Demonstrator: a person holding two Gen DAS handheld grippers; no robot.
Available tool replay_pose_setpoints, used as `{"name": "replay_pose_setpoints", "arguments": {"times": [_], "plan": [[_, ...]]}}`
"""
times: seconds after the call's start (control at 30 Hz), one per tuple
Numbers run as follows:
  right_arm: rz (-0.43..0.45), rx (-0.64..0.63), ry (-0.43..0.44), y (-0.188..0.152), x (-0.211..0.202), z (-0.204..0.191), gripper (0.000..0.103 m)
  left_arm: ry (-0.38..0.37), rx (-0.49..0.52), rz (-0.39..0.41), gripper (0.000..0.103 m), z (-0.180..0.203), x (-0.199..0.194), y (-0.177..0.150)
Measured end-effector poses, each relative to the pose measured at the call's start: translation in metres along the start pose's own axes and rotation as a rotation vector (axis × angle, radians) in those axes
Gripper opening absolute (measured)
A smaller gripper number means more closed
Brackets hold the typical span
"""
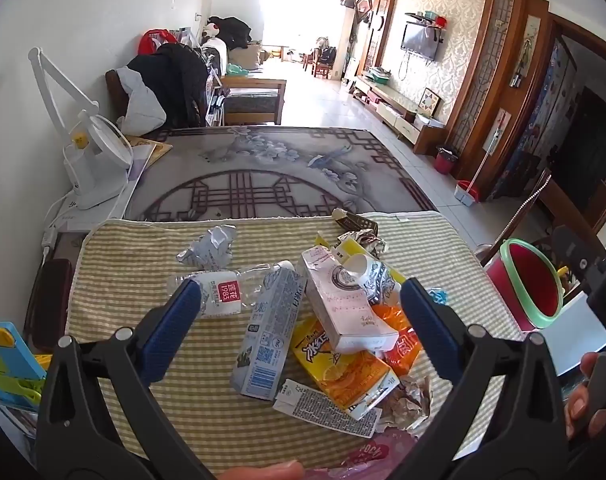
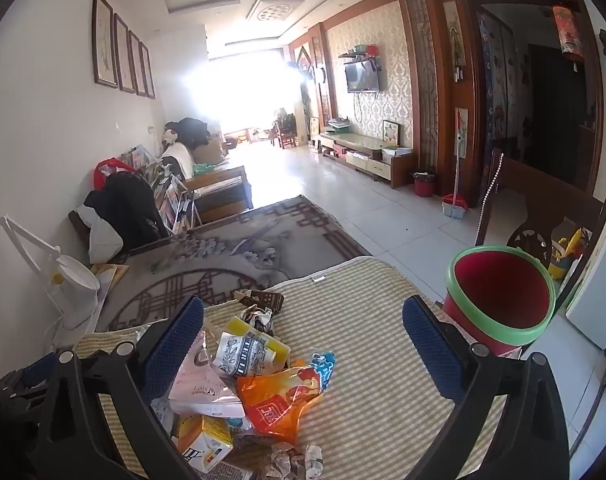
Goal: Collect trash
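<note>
A heap of trash lies on a striped yellow mat [image 1: 151, 264] [image 2: 375, 344]: a pink-white carton [image 1: 343, 304] [image 2: 201, 390], a grey milk carton [image 1: 271, 332], a yellow drink carton [image 1: 343, 368] [image 2: 207, 440], an orange wrapper [image 2: 283, 404], a crushed clear bottle [image 1: 219, 292], a crumpled paper cup [image 2: 243, 352] and foil balls [image 1: 211, 248]. A red bin with a green rim [image 1: 531, 284] [image 2: 499, 296] stands at the mat's right edge. My left gripper [image 1: 299, 300] is open above the heap. My right gripper [image 2: 303, 320] is open above the heap's right side, left of the bin.
A white desk lamp [image 1: 91, 160] [image 2: 71, 284] stands at the table's left. A patterned grey table cover [image 1: 263, 160] lies beyond the mat. Coloured clips [image 1: 7, 364] lie at the near left. A wooden chair [image 2: 543, 220] stands behind the bin.
</note>
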State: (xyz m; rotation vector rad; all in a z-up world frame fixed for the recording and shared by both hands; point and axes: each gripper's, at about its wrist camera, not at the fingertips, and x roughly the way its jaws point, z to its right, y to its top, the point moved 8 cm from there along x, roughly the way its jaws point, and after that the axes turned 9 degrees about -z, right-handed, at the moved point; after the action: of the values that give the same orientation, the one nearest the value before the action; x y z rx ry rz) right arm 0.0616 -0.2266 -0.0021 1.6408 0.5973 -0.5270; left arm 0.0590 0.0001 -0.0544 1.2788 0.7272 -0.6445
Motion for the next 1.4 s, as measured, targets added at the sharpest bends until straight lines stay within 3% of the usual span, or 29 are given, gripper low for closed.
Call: {"name": "replay_pose_setpoints", "arguments": {"times": [1.4], "plan": [[-0.008, -0.052, -0.005, -0.002, 0.008, -0.002, 0.096, -0.024, -0.021, -0.026, 0.098, 0.007, 0.01, -0.003]]}}
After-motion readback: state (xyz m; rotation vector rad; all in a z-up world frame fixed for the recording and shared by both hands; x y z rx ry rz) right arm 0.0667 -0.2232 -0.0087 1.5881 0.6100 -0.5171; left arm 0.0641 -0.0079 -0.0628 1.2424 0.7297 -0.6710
